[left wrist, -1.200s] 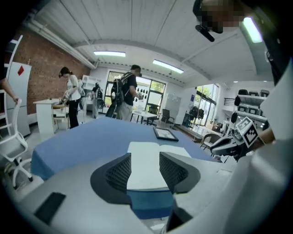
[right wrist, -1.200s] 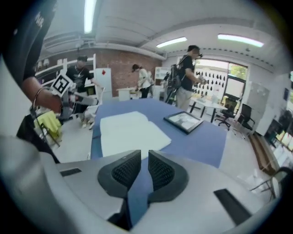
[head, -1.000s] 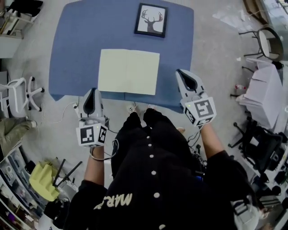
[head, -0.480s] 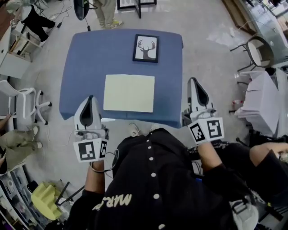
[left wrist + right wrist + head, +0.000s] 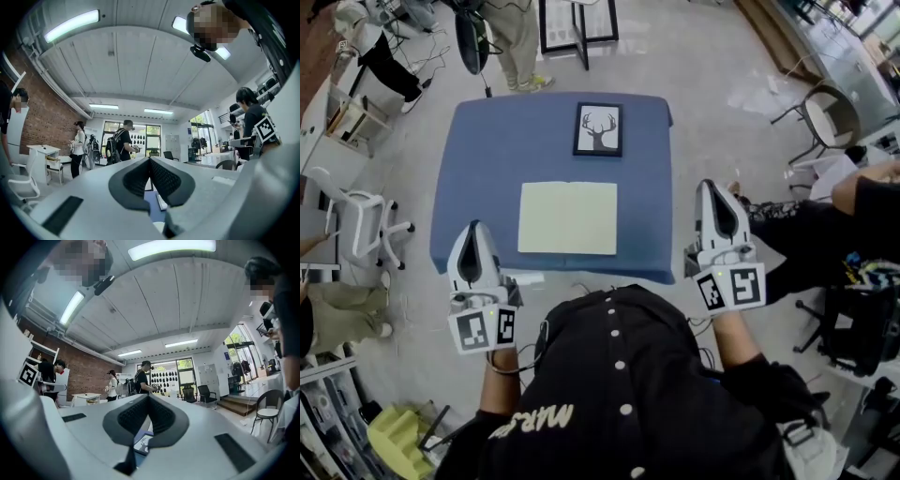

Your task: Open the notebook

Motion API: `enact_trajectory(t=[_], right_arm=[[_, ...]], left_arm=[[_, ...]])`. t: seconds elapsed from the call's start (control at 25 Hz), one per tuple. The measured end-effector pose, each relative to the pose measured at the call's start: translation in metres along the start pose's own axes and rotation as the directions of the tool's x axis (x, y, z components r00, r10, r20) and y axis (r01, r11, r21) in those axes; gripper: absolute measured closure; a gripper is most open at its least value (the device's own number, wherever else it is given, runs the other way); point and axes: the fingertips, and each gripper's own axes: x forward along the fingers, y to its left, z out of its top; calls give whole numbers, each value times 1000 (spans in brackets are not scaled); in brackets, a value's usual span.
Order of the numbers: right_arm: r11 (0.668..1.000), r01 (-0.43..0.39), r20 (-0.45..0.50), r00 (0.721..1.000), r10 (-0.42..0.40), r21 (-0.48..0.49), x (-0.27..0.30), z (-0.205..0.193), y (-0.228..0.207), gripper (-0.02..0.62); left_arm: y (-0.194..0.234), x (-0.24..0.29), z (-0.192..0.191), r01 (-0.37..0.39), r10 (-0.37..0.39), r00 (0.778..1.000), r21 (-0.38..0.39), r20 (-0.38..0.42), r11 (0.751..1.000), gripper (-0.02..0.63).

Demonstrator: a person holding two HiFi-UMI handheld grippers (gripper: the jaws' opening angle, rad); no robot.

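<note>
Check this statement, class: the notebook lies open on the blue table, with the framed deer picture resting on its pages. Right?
Wrong in one respect: the notebook lies open on the blue table, but the framed deer picture lies beyond it, apart, toward the table's far edge. The head view shows this.

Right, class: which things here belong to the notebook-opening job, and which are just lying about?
Job: cream-paged notebook, lying open; blue table beneath it; left gripper, right gripper, both shut, empty.
Lying about: black-framed deer picture on the table; white office chair.
</note>
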Motion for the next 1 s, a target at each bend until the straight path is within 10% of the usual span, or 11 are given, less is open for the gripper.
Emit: enact_trajectory(t=[1.0], right_arm=[[1000,12,-10,1000,-12,-18,1,-3,2,592]], left_arm=[[-8,2,5,12,-12,1000,17,22,1000,604]])
